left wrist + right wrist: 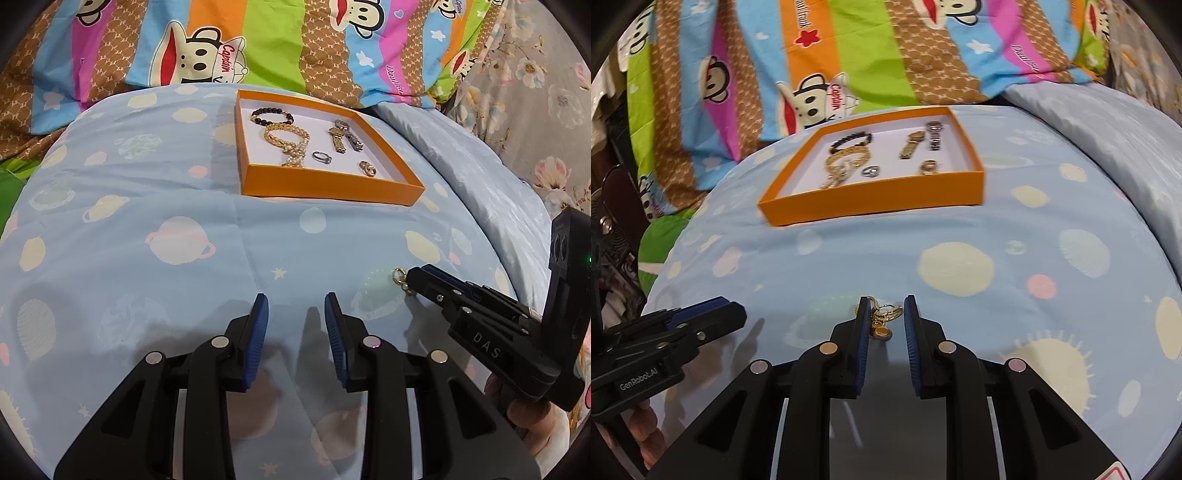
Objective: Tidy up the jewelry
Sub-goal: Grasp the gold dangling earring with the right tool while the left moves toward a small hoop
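An orange tray [325, 184] [879, 201] sits on the blue bedspread and holds a black bead bracelet [271, 112], a gold chain [286, 142], two watches [341, 136], a silver ring [321, 157] and a gold earring [367, 168]. A gold earring [881, 321] [400, 277] lies on the bedspread between the fingers of my right gripper [885, 314], which stand open around it. In the left wrist view the right gripper [410, 278] is at the right. My left gripper [295, 310] is open and empty over the bedspread; it also shows in the right wrist view [735, 308].
A striped monkey-print quilt [258, 44] lies bunched behind the tray. A grey floral fabric [546, 92] is at the far right. A second blue fold [1108, 122] rises right of the tray. A green cushion [661, 240] lies left.
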`<state>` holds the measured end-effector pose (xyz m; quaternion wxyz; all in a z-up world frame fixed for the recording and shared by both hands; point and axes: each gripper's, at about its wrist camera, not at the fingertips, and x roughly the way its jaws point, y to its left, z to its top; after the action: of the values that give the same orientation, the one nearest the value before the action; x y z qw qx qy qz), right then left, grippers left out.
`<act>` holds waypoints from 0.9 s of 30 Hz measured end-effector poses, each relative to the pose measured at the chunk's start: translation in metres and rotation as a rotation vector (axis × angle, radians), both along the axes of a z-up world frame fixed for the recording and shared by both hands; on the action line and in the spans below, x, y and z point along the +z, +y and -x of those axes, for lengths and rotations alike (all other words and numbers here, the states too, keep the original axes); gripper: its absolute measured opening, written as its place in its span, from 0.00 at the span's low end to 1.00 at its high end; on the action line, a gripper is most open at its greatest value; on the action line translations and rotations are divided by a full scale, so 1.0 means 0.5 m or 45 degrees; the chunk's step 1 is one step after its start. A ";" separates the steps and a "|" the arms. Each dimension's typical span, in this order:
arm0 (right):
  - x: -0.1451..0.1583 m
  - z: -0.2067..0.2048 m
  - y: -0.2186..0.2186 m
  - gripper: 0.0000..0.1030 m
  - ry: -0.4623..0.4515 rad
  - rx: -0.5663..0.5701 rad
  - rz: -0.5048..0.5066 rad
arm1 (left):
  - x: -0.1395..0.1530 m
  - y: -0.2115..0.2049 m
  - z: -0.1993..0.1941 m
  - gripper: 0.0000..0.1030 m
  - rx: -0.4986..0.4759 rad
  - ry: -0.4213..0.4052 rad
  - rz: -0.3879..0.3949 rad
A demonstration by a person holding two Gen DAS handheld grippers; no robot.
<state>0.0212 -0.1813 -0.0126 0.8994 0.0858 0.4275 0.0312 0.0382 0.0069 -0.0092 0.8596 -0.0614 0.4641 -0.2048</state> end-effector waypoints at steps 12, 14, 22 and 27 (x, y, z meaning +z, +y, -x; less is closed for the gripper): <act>-0.001 0.010 -0.001 0.09 0.005 0.027 -0.030 | 0.007 -0.033 0.007 0.31 -0.057 -0.004 0.000; 0.007 0.014 -0.001 0.09 -0.021 0.026 -0.034 | 0.008 -0.034 0.007 0.31 -0.059 -0.007 -0.003; 0.053 0.029 -0.008 0.09 -0.091 0.026 -0.065 | 0.009 -0.039 0.004 0.31 -0.069 -0.002 0.005; 0.059 0.038 -0.013 0.09 -0.094 0.016 -0.057 | 0.012 -0.054 0.005 0.31 -0.094 -0.003 0.009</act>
<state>0.0024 -0.1880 0.0170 0.9122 0.1022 0.3937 0.0496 0.0356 -0.0199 -0.0030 0.8518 -0.0471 0.4643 -0.2380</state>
